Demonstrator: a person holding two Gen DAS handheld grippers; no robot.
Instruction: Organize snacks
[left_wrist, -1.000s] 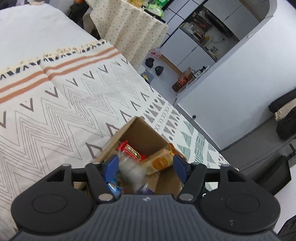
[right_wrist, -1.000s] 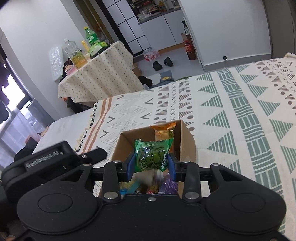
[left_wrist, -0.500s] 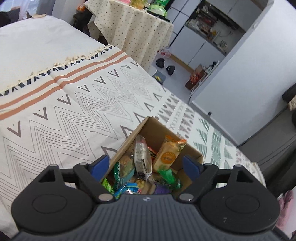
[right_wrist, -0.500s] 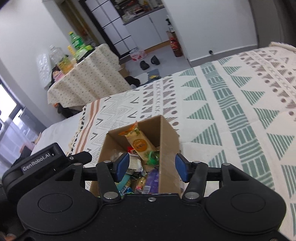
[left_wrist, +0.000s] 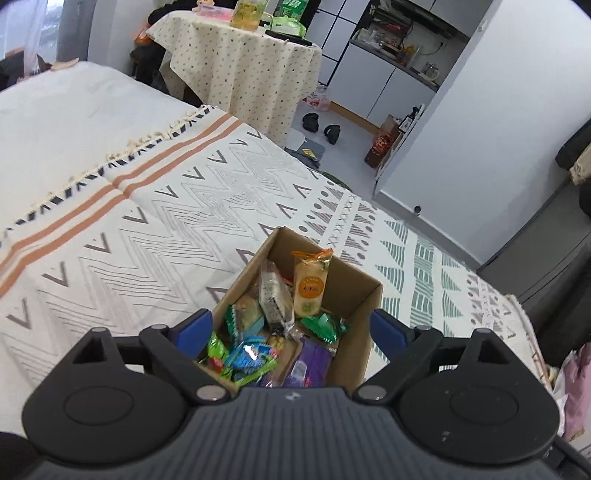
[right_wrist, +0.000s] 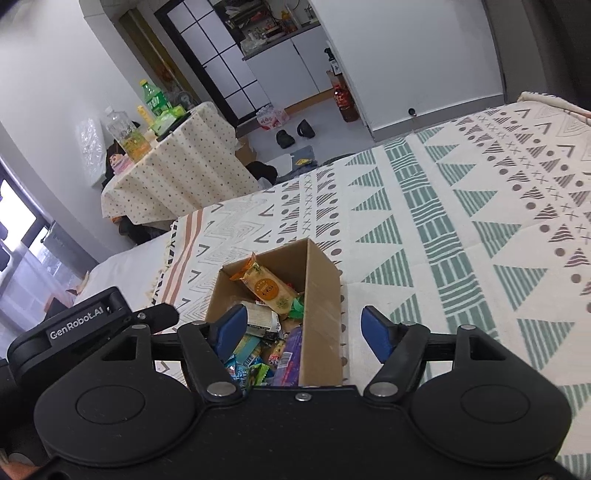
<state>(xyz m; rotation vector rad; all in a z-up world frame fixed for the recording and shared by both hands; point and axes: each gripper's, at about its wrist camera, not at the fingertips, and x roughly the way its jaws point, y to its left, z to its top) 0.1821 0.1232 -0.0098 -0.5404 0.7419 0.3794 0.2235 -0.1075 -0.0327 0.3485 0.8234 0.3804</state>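
Both the left gripper (left_wrist: 291, 326) and right gripper (right_wrist: 301, 328) hover with jaws apart, empty, above the cardboard box (left_wrist: 360, 291) of snacks (orange packet (left_wrist: 310, 286) at 12 o'clock) on the bed (left_wrist: 147, 221).

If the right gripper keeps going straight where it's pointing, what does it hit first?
Most likely the cardboard box: its right wall sits between the open right gripper fingers, with the snacks just left of that line. Depth is hard to judge.

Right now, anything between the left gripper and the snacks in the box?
Nothing visible. The left gripper, jaws open and empty, hangs over the open-topped cardboard box; the orange packet and green packet lie uncovered.
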